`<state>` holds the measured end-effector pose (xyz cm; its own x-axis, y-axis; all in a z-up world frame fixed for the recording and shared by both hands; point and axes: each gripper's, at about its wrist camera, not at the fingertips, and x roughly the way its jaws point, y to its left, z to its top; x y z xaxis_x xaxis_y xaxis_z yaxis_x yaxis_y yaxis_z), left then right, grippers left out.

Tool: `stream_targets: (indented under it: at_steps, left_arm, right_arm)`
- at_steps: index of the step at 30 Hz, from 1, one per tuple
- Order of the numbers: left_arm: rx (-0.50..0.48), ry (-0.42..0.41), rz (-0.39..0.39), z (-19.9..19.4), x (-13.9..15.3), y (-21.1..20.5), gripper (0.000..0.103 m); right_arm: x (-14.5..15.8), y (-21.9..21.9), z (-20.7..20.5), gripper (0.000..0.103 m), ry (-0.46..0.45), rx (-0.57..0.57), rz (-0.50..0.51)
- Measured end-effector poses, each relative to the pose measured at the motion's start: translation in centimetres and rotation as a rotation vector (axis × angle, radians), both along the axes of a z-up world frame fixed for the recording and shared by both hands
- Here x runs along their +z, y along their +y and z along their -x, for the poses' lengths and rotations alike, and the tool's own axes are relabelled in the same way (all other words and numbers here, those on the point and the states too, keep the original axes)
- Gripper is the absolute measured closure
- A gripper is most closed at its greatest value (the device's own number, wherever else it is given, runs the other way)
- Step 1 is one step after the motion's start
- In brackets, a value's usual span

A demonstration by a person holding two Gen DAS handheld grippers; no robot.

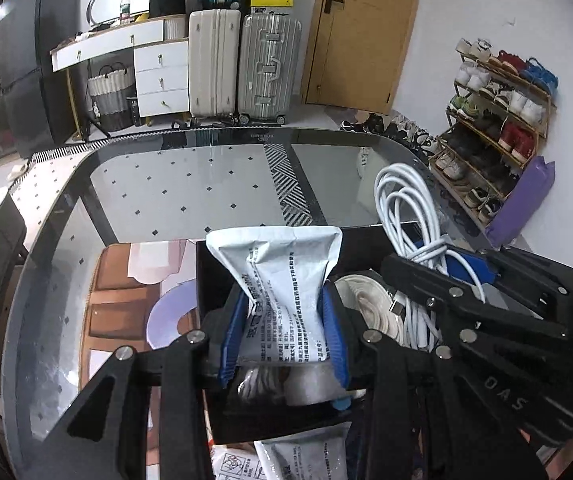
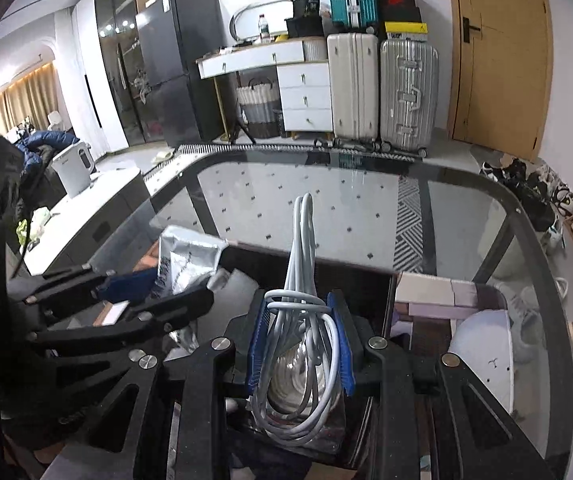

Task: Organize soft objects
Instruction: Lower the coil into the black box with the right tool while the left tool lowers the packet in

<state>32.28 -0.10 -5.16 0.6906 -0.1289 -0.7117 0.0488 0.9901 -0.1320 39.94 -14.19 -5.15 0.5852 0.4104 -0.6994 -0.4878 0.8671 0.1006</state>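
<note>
My left gripper [image 1: 284, 332] is shut on a white printed soft pouch [image 1: 282, 276], held above a black open box [image 1: 214, 280] on the glass table. My right gripper [image 2: 300, 340] is shut on a coiled white cable [image 2: 302, 320], held over the same black box [image 2: 326, 268]. In the left wrist view the right gripper [image 1: 466, 276] and its cable [image 1: 402, 204] show at the right. In the right wrist view the left gripper [image 2: 134, 292] with the pouch [image 2: 186, 256] shows at the left. A cream rolled band [image 1: 370, 304] lies in the box.
The glass table [image 1: 190, 184] has a dark rounded rim. More printed pouches [image 1: 306, 460] lie near the front edge. Suitcases [image 1: 242, 64], a white desk [image 1: 126, 40] and a wooden door [image 1: 362, 28] stand behind. A shoe rack [image 1: 498, 120] stands at the right.
</note>
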Motion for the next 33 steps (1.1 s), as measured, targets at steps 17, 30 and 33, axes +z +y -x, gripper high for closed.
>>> stream_targets:
  at_steps: [17,30,33]
  left_arm:
    - [-0.044,0.037,-0.033,0.7,-0.4,-0.4,0.066]
    - [-0.050,0.052,-0.017,1.5,0.2,-0.4,0.037]
    - [-0.044,0.036,-0.013,2.3,1.1,-0.2,0.027]
  right_arm:
    - [-1.7,-0.1,1.0,0.074,0.135,0.047,0.035]
    - [0.1,-1.2,2.8,0.074,0.137,0.028,0.009]
    - [1.1,-1.3,3.4,0.074,0.127,0.023,0.012]
